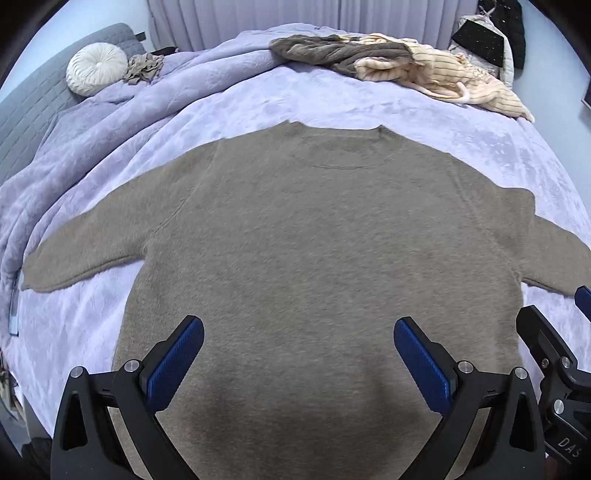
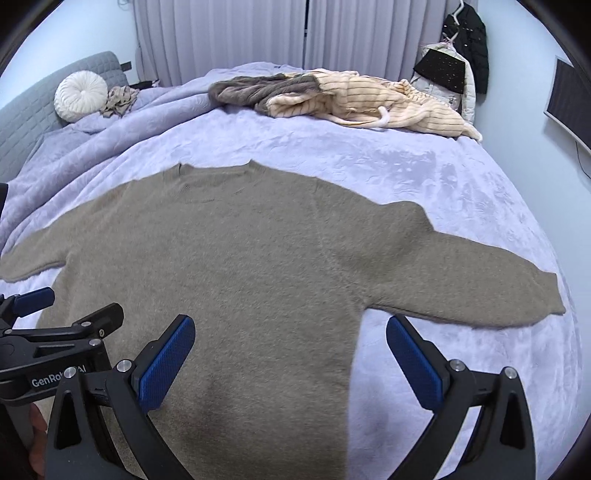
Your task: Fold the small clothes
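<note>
Left gripper: fingers spread wide, blue pads facing inward, nothing held, positioned above the near hem area of the sweater. Right gripper: fingers likewise spread wide and empty; its left finger is over the sweater body, its right finger is over bare blanket just beside the sweater's right side edge. The two grippers are side by side, each visible at the edge of the other's view. The sweater is taupe and lies flat on the lavender blanket of the bed, collar at the far end, hem at the near end, both sleeves extended outward to left and right. At the far right of the bed lies a pile of clothes, grey and cream-striped. At the far left, a round white cushion rests against the grey quilted headboard, with a small crumpled beige item beside it. Curtains hang beyond the bed.
</note>
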The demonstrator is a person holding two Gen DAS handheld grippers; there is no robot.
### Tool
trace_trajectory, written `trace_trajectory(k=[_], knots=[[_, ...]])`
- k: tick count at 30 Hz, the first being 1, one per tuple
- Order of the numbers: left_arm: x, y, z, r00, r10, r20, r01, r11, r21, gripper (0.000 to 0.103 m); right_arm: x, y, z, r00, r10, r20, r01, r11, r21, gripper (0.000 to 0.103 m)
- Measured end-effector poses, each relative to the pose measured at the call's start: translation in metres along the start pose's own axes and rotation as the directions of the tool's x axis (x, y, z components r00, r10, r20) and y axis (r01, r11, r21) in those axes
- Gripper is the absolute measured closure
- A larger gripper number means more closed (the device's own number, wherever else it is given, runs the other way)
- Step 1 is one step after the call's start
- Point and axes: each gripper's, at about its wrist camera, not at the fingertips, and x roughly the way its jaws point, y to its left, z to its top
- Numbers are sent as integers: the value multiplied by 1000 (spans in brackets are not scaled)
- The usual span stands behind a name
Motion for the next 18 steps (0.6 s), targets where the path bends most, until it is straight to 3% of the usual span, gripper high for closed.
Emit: trace_trajectory(k=[18], knots=[[-18, -41, 15, 999, -31, 8, 31, 999, 30, 0, -13, -47, 9, 999, -26, 25, 24, 996, 83, 0]])
